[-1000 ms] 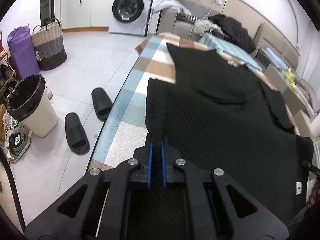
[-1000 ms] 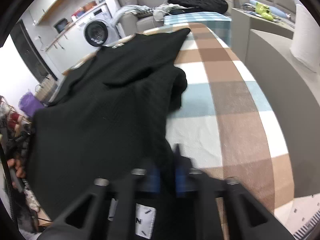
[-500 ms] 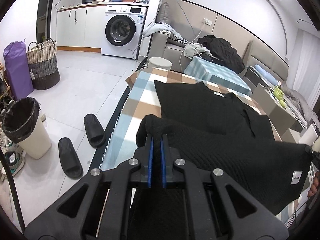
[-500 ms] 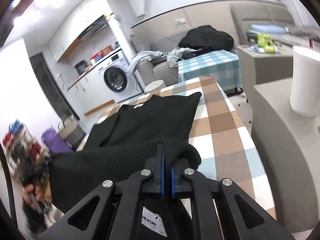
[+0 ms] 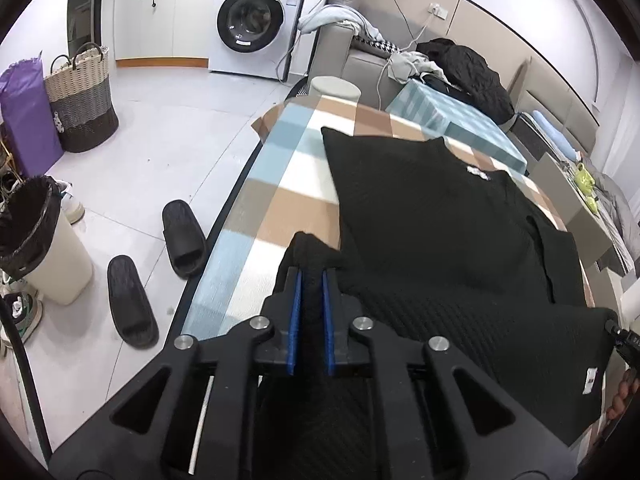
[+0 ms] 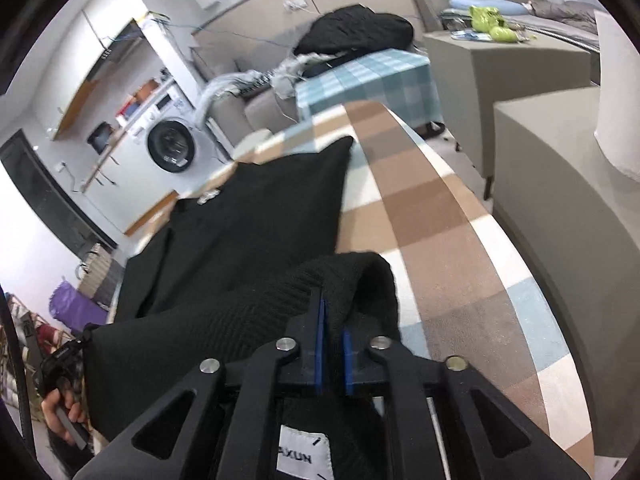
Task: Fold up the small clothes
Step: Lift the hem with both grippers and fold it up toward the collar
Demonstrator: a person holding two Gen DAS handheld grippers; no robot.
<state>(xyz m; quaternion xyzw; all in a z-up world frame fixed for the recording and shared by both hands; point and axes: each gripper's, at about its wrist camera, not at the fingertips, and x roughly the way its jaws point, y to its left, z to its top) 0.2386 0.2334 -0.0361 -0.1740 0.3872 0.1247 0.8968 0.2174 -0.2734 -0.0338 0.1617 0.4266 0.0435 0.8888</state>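
Sweater (image 5: 448, 216), black knit, lies spread over the checked cloth (image 5: 276, 184) on the tabletop, its near hem lifted and stretched between the two grippers. Left gripper (image 5: 311, 280) has a bunched corner of the hem between its blue fingers (image 5: 295, 312); the fingers are opening, with a narrow gap showing, and the knit fills that gap. Right gripper (image 6: 330, 312) has the other corner, which humps up just ahead of its fingers (image 6: 319, 344); these too are opening, and the fabric sits against the left finger while a slim gap shows by the right one. A white label (image 6: 305, 456) on the sweater hangs below the right gripper. In the right wrist view a hand (image 6: 60, 412) grips the left gripper's handle at the lower left edge. On the floor to the left of the tabletop lie two black slippers (image 5: 156, 272), with a lined bin (image 5: 40, 248) near them and a washing machine (image 5: 256, 20) at the far wall.
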